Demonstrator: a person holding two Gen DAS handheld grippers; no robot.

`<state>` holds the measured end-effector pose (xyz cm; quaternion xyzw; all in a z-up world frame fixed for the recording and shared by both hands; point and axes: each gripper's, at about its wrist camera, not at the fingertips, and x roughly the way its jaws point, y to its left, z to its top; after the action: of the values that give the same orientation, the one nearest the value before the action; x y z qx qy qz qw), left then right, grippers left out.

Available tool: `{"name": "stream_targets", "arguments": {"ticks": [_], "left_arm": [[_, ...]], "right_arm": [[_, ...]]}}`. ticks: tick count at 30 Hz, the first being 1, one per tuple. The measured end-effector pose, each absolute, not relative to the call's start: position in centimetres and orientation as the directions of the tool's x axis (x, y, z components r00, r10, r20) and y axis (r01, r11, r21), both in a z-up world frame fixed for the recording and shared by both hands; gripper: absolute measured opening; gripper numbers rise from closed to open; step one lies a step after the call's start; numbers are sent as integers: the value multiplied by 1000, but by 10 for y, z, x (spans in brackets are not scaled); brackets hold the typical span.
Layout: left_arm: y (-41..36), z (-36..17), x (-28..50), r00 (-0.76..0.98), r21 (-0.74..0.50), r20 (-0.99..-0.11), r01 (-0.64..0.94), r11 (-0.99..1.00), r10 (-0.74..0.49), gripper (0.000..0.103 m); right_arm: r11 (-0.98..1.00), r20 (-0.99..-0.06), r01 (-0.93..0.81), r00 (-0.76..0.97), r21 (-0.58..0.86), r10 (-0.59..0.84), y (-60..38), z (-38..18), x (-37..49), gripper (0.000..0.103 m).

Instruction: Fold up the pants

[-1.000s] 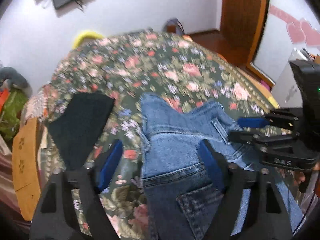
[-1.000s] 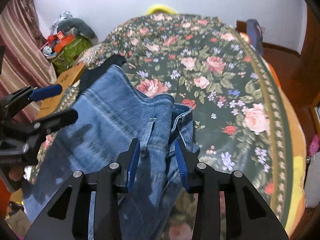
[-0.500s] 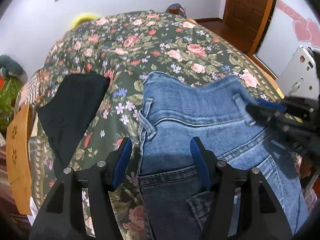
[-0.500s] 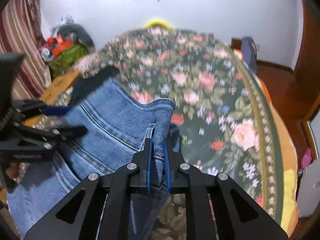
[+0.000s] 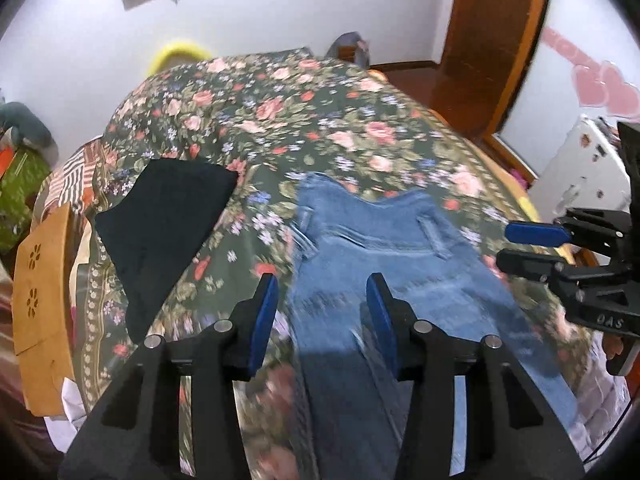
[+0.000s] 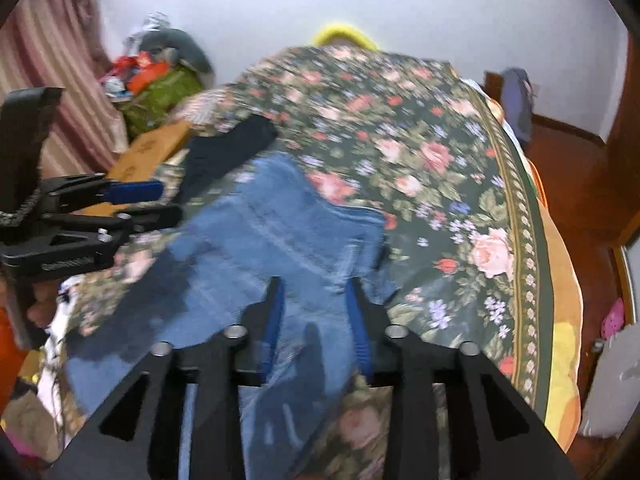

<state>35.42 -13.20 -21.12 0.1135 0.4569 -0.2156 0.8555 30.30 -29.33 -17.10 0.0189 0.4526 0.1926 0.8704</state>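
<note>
Blue jeans [image 5: 380,248] lie on the flowered bedspread [image 5: 280,112], waistband toward the far side, legs running toward me. My left gripper [image 5: 322,296] is open and empty, hovering above the left side of the jeans. My right gripper [image 6: 316,300] is open and empty above the right edge of the jeans [image 6: 260,248]. In the left wrist view the right gripper [image 5: 532,244] shows at the right, apart from the cloth. In the right wrist view the left gripper [image 6: 148,202] shows at the left.
A folded black garment [image 5: 164,216] lies on the bed left of the jeans. A wooden board [image 5: 40,300] stands at the bed's left edge. Clutter and a green bag [image 6: 160,92] sit by the wall. A wooden door [image 5: 492,40] is at the right.
My right gripper, which was shut on the jeans' waistband half a second ago, has opened and let it drop flat. Both grippers have risen away from the jeans.
</note>
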Motion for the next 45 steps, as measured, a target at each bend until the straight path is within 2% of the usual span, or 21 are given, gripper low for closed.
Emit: {"name": "stream_targets", "arguments": {"ticks": [3, 7, 8, 10, 14, 17, 20, 23, 28, 32, 34, 36, 43, 45], "left_arm": [[-135, -219, 324, 468, 6, -841, 509, 861, -271, 47], [-135, -258, 298, 443, 82, -879, 506, 858, -177, 48], [-132, -264, 293, 454, 89, -873, 504, 859, -176, 48], [-125, -267, 279, 490, 97, -849, 509, 855, -196, 49], [-108, -265, 264, 480, 41, -847, 484, 874, -227, 49], [-99, -267, 252, 480, 61, -851, 489, 870, -211, 48], [-89, -268, 235, 483, 63, -847, 507, 860, -222, 48], [-87, -262, 225, 496, 90, -843, 513, 854, -209, 48], [-80, -242, 241, 522, 107, -836, 459, 882, -170, 54], [-77, -227, 273, 524, 61, -831, 414, 908, -184, 67], [-80, -224, 290, 512, 33, -836, 408, 913, -198, 71], [-87, -226, 308, 484, 2, -848, 412, 911, -217, 73], [-105, -269, 355, 332, -74, -913, 434, 898, -236, 81], [-101, -277, 367, 298, -137, -912, 425, 895, -282, 92]], "right_arm": [[904, -774, -366, 498, 220, 390, -274, -169, 281, 36], [896, -837, -391, 401, 210, 372, -253, -204, 265, 36], [896, -860, -392, 363, 209, 359, -250, -218, 262, 37], [900, -850, -393, 391, 191, 352, -250, -229, 250, 37], [899, -846, -344, 361, 270, 393, -270, -225, 241, 37], [914, -860, -337, 372, 225, 349, -279, -227, 228, 37], [920, -858, -306, 372, 246, 353, -294, -231, 214, 49], [914, -842, -267, 371, 306, 390, -306, -227, 211, 51], [934, -835, -261, 433, 244, 340, -305, -207, 212, 53], [935, -804, -256, 485, 245, 343, -311, -189, 224, 54], [938, -792, -239, 507, 250, 340, -315, -185, 232, 67], [940, -782, -228, 523, 254, 338, -317, -185, 239, 73], [921, -802, -182, 452, 345, 390, -322, -224, 270, 73], [922, -819, -169, 424, 349, 387, -323, -239, 277, 73]]}}
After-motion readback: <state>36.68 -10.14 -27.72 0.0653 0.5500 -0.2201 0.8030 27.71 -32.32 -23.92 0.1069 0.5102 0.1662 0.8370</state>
